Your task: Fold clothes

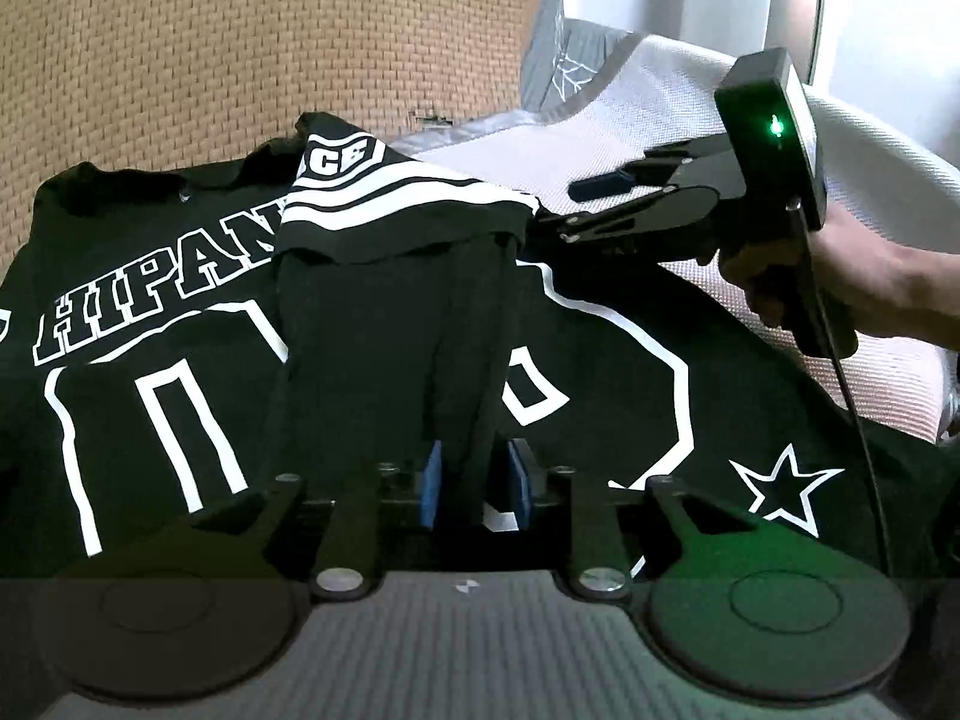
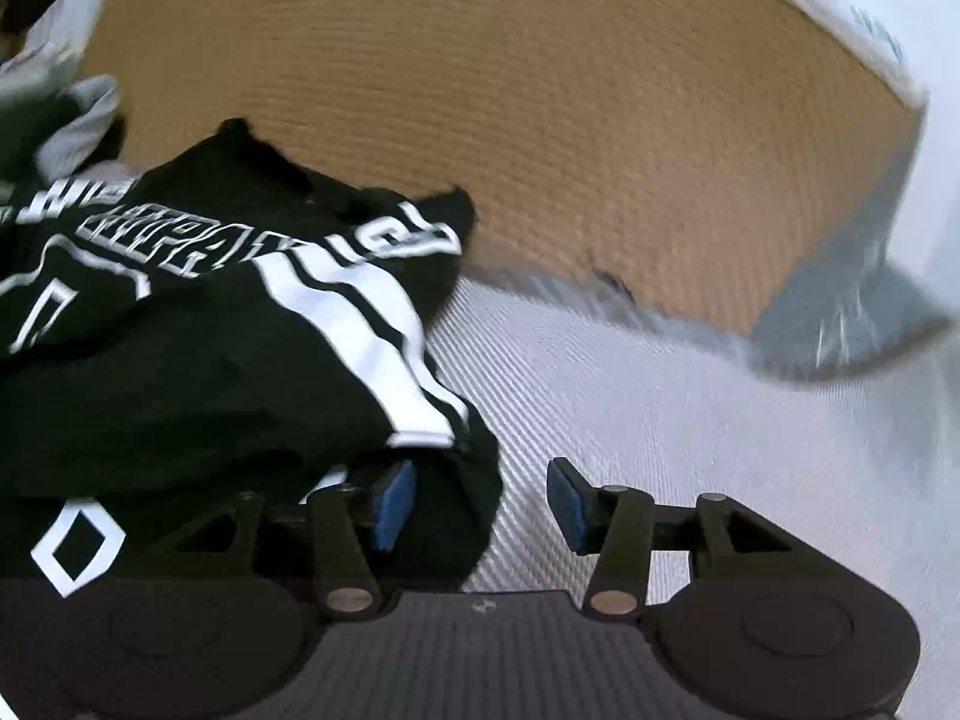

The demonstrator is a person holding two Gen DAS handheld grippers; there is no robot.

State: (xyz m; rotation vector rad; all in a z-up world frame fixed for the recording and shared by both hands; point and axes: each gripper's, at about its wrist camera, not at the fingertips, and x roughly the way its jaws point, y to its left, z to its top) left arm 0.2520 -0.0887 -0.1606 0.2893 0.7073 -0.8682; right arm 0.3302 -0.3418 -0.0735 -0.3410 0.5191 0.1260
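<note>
- Across the upper half of both views we record a tan woven mat, with a white textured cover lying below it at right.
- We note a black shirt with white lettering, a numeral outline and a star print spread flat over the lower left and centre of the left wrist view.
- Its striped sleeve is lifted off the shirt body at centre frame and stretched between the two grippers.
- We find the left gripper at bottom centre, blue pads close together and clamped on a fold of the black fabric.
- We find the right gripper with jaws spread apart; the left pad sits against the sleeve edge, the right pad stands clear over the white cover. The right wrist view is blurred.
- At right in the left wrist view, a hand holds the right gripper's handle, a green light showing on its housing.
</note>
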